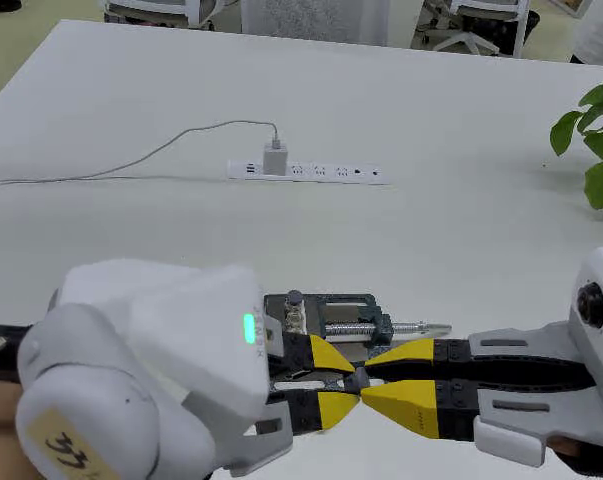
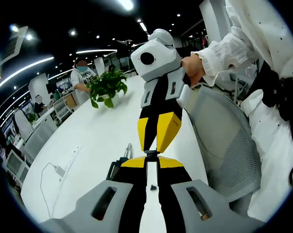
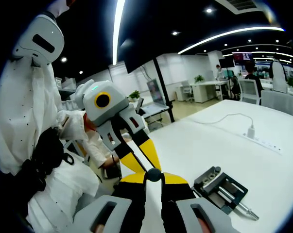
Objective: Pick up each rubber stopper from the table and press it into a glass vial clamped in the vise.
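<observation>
Right hand-held gripper [image 3: 154, 178]: jaws set narrow, and a dark stopper [image 3: 153, 173] is pinched at the tips, near the vise [image 3: 219, 187] on the table [image 1: 431, 230].

Left hand-held gripper [image 2: 151, 163]: jaws also narrow, with the tips met nose to nose with the right's at the stopper. Whether the stopper is gripped by them cannot be told.

Step judged: stopper lifted, not yet pressed in.

Next: the stopper is to be carried over the clamped vial [image 1: 295, 322], squared to the mouth and pushed down. A dark cap is seen on that vial, so a free mouth may be needed.
</observation>
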The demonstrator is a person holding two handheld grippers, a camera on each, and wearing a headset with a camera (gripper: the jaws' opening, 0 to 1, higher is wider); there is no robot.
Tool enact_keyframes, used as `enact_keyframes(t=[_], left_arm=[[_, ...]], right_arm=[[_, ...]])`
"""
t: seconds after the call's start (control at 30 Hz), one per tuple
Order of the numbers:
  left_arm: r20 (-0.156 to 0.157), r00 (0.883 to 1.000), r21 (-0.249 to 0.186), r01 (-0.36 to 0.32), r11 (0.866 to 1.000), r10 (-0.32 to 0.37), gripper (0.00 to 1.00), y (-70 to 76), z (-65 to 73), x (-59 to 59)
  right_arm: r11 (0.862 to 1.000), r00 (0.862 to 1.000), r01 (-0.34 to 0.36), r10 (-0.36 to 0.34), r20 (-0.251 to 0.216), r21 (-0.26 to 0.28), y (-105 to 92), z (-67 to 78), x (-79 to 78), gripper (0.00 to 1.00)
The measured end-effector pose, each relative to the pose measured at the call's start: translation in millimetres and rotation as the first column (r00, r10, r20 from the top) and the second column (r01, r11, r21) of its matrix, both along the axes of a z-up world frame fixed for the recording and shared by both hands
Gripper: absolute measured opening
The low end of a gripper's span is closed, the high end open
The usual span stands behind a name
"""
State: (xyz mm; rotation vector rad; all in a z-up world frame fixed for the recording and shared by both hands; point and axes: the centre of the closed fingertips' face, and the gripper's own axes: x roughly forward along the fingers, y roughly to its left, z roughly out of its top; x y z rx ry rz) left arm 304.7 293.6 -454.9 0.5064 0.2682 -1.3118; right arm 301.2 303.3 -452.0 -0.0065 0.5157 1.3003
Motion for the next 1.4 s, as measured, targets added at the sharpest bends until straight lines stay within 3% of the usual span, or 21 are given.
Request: enact_keyframes(t=[0.67, 1.03, 1.17, 1.4], left_arm=[[-0.008, 1.0, -0.038, -0.017, 0.999, 0.017, 0.04, 0.4, -0.9, 0.1], [-0.022, 0.999, -0.071, -0.033, 0.997, 0.032, 0.11, 1.1, 1.1, 0.0], [-0.029, 0.998, -0.107, -0.053, 0.993, 0.05, 0.16, 1.0, 7.2, 2.9], [-0.041, 0.995, -0.117, -0.092, 0.989, 0.087, 0.23, 8.4, 5.0, 7.6]], right_arm=[[1.0, 1.0, 0.004, -0.005, -0.025, -0.008, 2.5, -1.0, -1.2, 0.05], [1.0, 0.999, 0.007, -0.007, -0.033, -0.01, 2.8, 0.2, 3.2, 0.05], [1.0, 0.999, -0.005, 0.005, -0.035, -0.016, 3.7, -0.2, 3.3, 0.05], [1.0, 1.0, -0.006, 0.006, -0.027, -0.016, 5.1, 2.6, 6.0, 0.05]])
